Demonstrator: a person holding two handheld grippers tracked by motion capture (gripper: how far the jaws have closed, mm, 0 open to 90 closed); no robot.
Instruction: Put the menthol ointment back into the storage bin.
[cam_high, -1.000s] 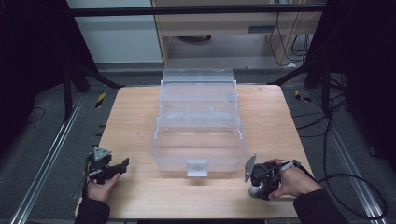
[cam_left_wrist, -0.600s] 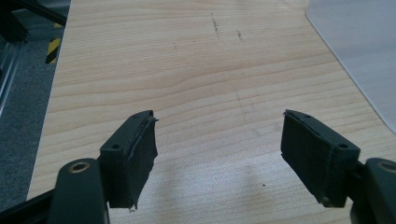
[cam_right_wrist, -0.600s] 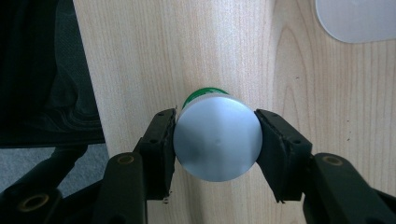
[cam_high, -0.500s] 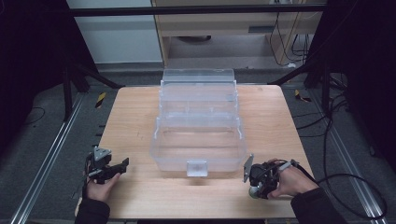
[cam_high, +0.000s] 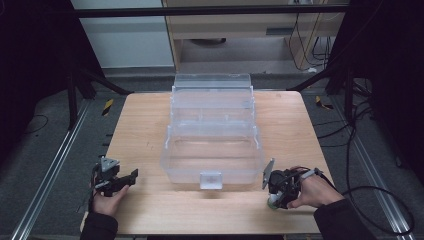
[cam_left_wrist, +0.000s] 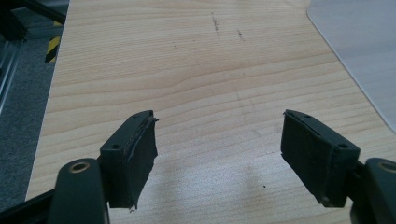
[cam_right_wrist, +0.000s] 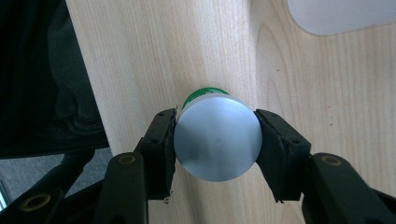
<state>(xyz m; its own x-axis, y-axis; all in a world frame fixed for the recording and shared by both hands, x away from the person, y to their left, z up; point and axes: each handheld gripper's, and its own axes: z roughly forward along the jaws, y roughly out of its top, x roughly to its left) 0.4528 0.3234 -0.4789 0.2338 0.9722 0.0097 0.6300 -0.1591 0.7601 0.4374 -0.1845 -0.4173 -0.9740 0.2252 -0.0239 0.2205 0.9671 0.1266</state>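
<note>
Grey-capped green container stands on desk near front right edge, clamped by right hand-held gripper, whose jaws have just closed on its cap. Clear plastic organizer box stands just beside, toward desk centre. Left hand-held gripper: jaws apart over bare wood, front left.

At lower right of the high view, the right hand holds the right gripper pointed downward, its jaws having just closed and now clamped on a grey-capped green container. At lower left, the left hand holds the left gripper level, jaws spread wide with nothing between them.
</note>
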